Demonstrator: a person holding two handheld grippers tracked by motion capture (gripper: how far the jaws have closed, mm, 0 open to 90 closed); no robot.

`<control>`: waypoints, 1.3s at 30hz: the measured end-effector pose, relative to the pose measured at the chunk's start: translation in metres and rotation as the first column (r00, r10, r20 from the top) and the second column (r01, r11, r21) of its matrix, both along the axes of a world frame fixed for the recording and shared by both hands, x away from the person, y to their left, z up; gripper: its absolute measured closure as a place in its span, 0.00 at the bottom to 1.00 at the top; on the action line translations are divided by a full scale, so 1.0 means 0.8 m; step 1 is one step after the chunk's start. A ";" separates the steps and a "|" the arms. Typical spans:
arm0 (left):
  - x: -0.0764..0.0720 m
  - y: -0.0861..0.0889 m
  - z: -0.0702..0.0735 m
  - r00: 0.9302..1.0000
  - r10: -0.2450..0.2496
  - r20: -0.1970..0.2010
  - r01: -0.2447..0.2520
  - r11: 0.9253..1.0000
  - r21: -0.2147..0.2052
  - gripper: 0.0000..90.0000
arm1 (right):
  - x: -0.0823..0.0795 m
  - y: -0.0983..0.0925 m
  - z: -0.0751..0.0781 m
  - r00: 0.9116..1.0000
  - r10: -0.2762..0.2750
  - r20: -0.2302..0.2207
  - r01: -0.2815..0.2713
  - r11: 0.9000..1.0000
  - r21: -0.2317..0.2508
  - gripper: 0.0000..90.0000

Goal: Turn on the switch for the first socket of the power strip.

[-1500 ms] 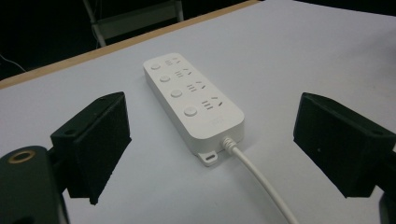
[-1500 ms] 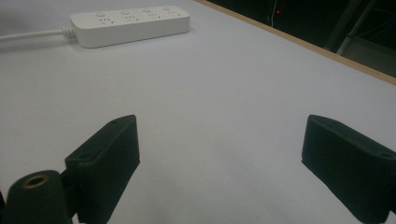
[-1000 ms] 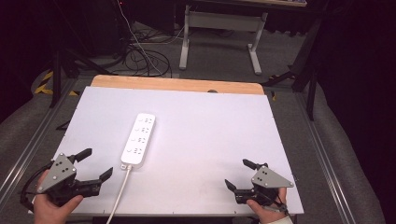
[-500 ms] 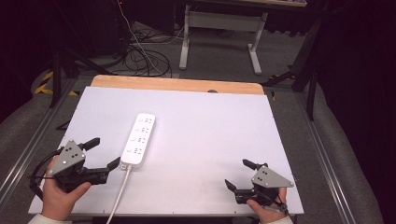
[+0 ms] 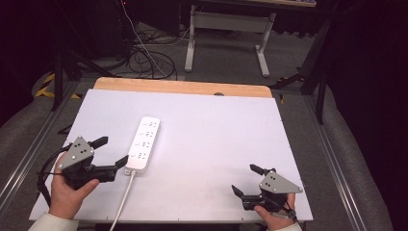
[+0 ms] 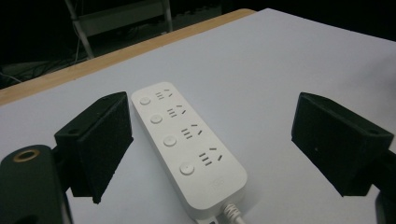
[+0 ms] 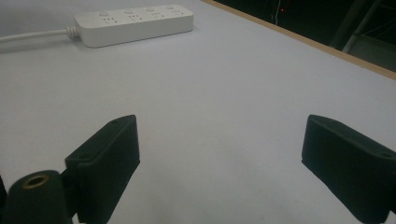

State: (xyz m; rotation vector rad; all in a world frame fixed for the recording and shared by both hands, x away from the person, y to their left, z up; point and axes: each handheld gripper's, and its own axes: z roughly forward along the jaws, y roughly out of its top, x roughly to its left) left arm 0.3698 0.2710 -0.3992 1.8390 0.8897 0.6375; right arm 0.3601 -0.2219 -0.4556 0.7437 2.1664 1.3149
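A white power strip (image 5: 144,144) with several sockets and round buttons lies on the white table (image 5: 216,139), left of centre, its white cord (image 5: 121,204) running off the near edge. My left gripper (image 5: 111,152) is open just left of the strip's cord end, jaws pointing at it without touching. In the left gripper view the power strip (image 6: 187,147) lies between and beyond the spread jaws. My right gripper (image 5: 248,179) rests open near the table's front right, nothing between its jaws. The right gripper view shows the power strip (image 7: 134,23) far off.
A wooden strip (image 5: 183,87) edges the table's far side. Beyond it stand a table frame (image 5: 226,29) and loose cables (image 5: 144,57) on the floor. Metal rails (image 5: 332,159) run along both table sides.
My left gripper has moved forward and right, from the table's front left corner up to the cord end of the power strip. The right gripper has stayed put.
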 end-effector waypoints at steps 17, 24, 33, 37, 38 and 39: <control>0.024 -0.015 0.000 1.000 -0.010 -0.015 0.010 1.000 0.014 0.21 | 0.000 0.000 -0.001 1.000 0.006 -0.004 -0.006 1.000 0.001 0.13; 0.027 -0.013 0.001 0.998 0.024 -0.054 -0.022 0.999 0.036 0.41 | 0.000 0.001 -0.001 1.000 0.013 -0.003 -0.013 1.000 0.000 0.13; 0.052 -0.009 -0.006 0.982 -0.036 -0.185 0.042 0.999 0.029 0.73 | 0.000 0.001 -0.001 1.000 0.014 -0.002 -0.014 1.000 -0.001 0.13; 0.059 -0.009 -0.010 0.976 -0.061 -0.208 0.070 0.997 0.038 0.89 | 0.000 0.001 -0.001 1.000 0.015 -0.002 -0.015 1.000 0.001 0.13; 0.060 -0.009 -0.010 0.977 -0.057 -0.205 0.068 0.997 0.047 0.91 | 0.000 0.001 -0.001 1.000 0.017 0.000 -0.017 1.000 -0.001 0.13; 0.062 -0.008 -0.011 0.975 -0.066 -0.214 0.077 0.996 0.044 0.98 | 0.000 0.001 -0.001 1.000 0.016 0.000 -0.016 1.000 -0.004 0.13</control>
